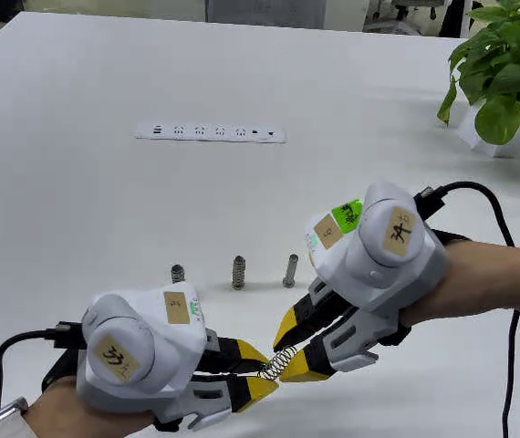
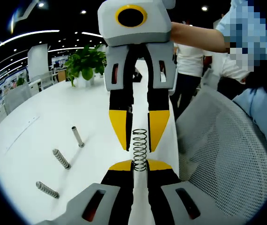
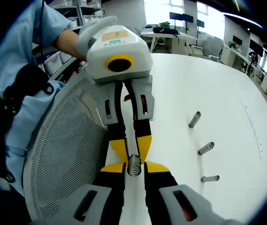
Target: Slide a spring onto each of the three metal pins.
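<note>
Both grippers are down low over the white desk [image 1: 78, 182], nose to nose, and the spring [image 1: 276, 365] is strung between them. The left gripper [image 1: 258, 372] comes in from the person's left, and its yellow-tipped jaws are pinched onto one end of the coil. In the left gripper view that end sits right between its own tips, and the rest of the coil stands up beyond them. The right gripper [image 1: 284, 359] reaches in from the other side, angled down, and its jaws are drawn in close around the far end of the coil. So the spring is gripped at both ends and held clear of the desk surface.

Just behind the grippers stand the three metal pins, in a short row and all upright. The left pin [image 1: 178, 273] already wears a coil, and so does the middle pin [image 1: 238, 272]. The right pin [image 1: 290, 270] is bare smooth metal and stands nearest the right gripper's body. The held spring is near that row but touches none of the pins.

Further back a white power strip [image 1: 210, 132] lies flat, with a potted plant [image 1: 506, 73] at the far right corner. A black cable [image 1: 506, 274] trails off the right gripper
</note>
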`<state>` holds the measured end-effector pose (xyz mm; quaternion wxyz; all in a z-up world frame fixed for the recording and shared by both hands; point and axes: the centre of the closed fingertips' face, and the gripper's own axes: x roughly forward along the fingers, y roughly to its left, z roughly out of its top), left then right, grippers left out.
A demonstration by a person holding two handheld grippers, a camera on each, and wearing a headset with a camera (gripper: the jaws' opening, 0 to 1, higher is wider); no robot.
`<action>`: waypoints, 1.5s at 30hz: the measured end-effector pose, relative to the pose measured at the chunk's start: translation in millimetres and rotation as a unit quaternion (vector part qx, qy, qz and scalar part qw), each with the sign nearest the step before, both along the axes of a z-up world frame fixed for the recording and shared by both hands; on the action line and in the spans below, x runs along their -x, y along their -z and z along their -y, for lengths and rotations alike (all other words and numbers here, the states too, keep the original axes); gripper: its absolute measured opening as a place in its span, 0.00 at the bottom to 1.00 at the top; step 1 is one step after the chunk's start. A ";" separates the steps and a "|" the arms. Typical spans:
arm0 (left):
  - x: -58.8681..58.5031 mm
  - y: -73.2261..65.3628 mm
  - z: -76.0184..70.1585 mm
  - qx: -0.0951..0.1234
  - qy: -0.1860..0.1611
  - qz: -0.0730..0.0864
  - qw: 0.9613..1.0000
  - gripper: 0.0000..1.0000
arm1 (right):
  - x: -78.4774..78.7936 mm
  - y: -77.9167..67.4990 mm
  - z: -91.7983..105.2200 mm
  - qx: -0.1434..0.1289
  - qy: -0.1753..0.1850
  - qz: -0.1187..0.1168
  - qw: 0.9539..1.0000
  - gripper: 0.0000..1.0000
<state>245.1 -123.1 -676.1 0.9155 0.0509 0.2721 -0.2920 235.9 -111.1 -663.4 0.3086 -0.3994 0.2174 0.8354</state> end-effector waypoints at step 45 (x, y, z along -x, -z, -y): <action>-0.5 1.3 4.6 0.020 0.001 0.001 1.000 0.14 | 6.0 3.8 5.8 0.021 0.001 -0.003 1.000 0.12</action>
